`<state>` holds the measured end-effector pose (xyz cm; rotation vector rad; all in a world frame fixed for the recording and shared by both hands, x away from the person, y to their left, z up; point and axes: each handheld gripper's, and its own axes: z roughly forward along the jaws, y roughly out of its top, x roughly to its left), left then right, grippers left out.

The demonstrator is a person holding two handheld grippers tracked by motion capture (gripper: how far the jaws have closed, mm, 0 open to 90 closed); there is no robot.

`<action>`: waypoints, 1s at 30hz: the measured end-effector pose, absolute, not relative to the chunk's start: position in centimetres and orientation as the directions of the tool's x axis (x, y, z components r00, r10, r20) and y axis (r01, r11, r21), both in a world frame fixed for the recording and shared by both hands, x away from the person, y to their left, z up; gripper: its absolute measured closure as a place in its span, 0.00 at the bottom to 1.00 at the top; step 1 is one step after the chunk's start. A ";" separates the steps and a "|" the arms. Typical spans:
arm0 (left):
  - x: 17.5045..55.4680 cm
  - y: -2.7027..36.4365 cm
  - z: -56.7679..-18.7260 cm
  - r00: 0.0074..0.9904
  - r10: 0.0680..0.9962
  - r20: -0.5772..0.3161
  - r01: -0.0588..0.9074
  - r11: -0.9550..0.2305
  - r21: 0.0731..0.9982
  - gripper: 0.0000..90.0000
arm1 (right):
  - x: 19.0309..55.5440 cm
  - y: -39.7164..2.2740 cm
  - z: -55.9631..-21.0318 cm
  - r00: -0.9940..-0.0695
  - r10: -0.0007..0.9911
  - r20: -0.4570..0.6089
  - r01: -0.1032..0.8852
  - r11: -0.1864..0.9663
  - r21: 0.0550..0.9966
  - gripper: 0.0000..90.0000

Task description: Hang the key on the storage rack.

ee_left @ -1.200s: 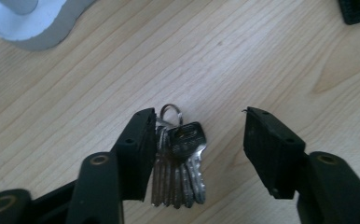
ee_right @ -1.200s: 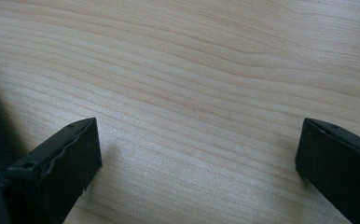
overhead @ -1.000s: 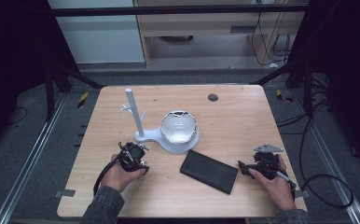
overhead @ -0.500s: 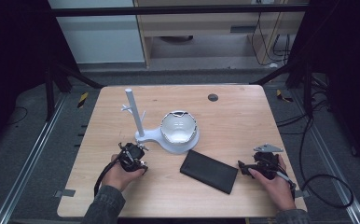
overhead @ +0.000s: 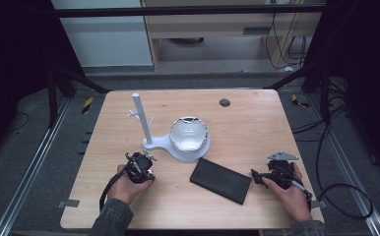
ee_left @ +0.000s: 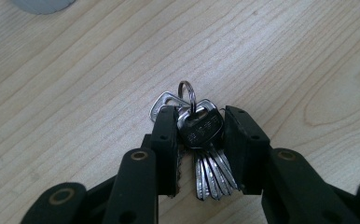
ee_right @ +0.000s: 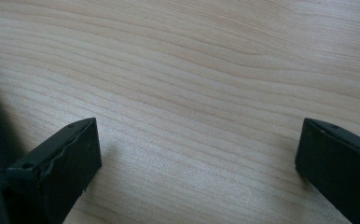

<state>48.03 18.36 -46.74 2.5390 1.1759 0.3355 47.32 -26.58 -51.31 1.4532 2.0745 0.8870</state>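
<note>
Left gripper (ee_left: 198, 154) with jaws just closing around a bunch of keys (ee_left: 201, 140) lying flat on the wooden table (ee_left: 75, 84), pads flanking the key heads with a sliver of gap on either side, split ring poking out beyond the tips; seen from above (overhead: 140, 166) at the near left, just short of the white stand's (overhead: 151, 142) base. Right gripper (ee_right: 194, 154) with jaws wide apart over bare wood, nothing between them, resting at the near right (overhead: 271, 176) beside the black wallet (overhead: 221, 180). Farther off, a silvery bowl-shaped thing (overhead: 189, 133) on the stand's base.
</note>
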 end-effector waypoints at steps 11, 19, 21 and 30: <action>47.8 18.1 -46.2 0.654 0.753 0.071 0.677 -0.624 0.390 0.92 | 47.3 -26.5 -51.3 -0.340 0.940 -0.002 0.648 0.236 0.724 0.01; 47.5 17.9 -45.9 0.670 0.739 0.063 0.662 -0.635 0.399 0.95 | 47.4 -26.5 -51.3 -0.340 0.940 -0.002 0.648 0.236 0.724 0.01; 47.4 17.9 -45.9 0.674 0.736 0.063 0.659 -0.638 0.398 0.95 | 47.4 -26.5 -51.3 -0.340 0.941 -0.001 0.649 0.235 0.724 0.01; 47.0 17.1 -45.9 0.693 0.717 0.078 0.643 -0.663 0.383 0.98 | 47.4 -26.5 -51.3 -0.339 0.941 -0.002 0.648 0.235 0.724 0.01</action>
